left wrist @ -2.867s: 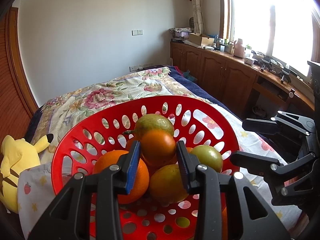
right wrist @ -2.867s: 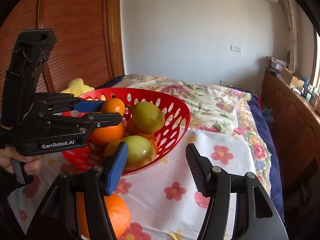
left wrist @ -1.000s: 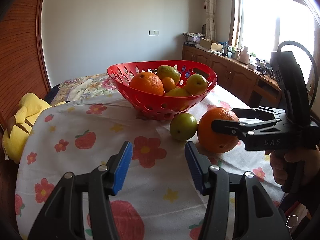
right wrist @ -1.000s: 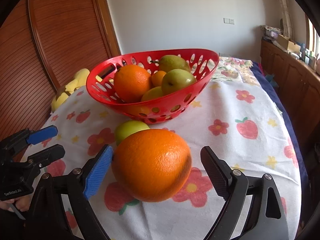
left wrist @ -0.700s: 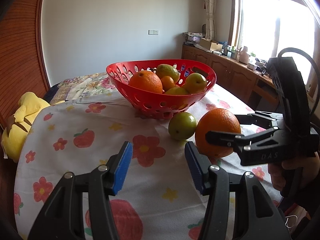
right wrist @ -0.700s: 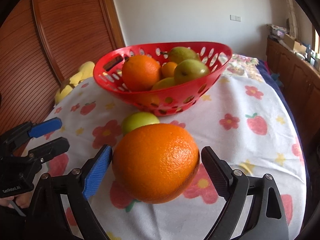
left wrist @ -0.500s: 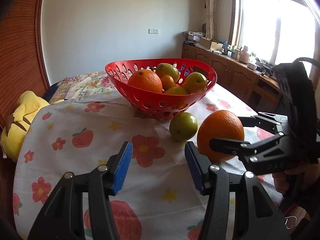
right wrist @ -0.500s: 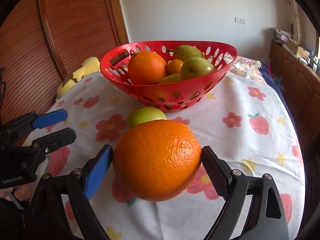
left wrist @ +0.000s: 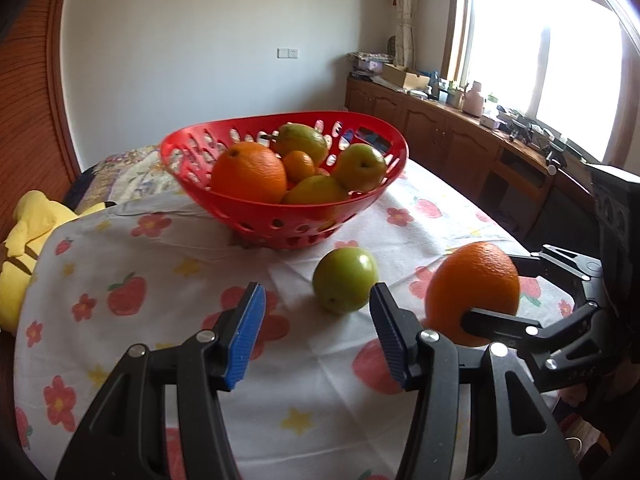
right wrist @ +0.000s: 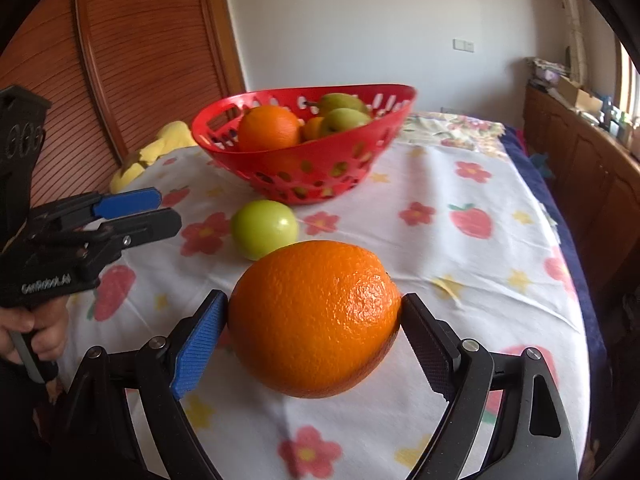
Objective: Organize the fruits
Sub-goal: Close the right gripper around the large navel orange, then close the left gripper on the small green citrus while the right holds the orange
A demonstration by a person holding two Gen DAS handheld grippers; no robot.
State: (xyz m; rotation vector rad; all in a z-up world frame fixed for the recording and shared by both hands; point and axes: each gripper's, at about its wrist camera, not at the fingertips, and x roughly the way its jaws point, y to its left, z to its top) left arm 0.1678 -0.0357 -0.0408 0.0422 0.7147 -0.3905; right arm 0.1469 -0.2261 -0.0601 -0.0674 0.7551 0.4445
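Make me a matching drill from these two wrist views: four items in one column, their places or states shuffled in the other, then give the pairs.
Items:
1. big orange
2. green apple
3. red basket
4. left gripper

States:
A. open, holding nothing
B. loose on the flowered cloth, in front of the basket
C. squeezed between the right gripper's fingers
D. filled with oranges and green fruit

Pairs: 1-C, 2-B, 3-D, 4-A

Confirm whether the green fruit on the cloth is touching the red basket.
No: the green fruit lies on the cloth apart from the red basket.
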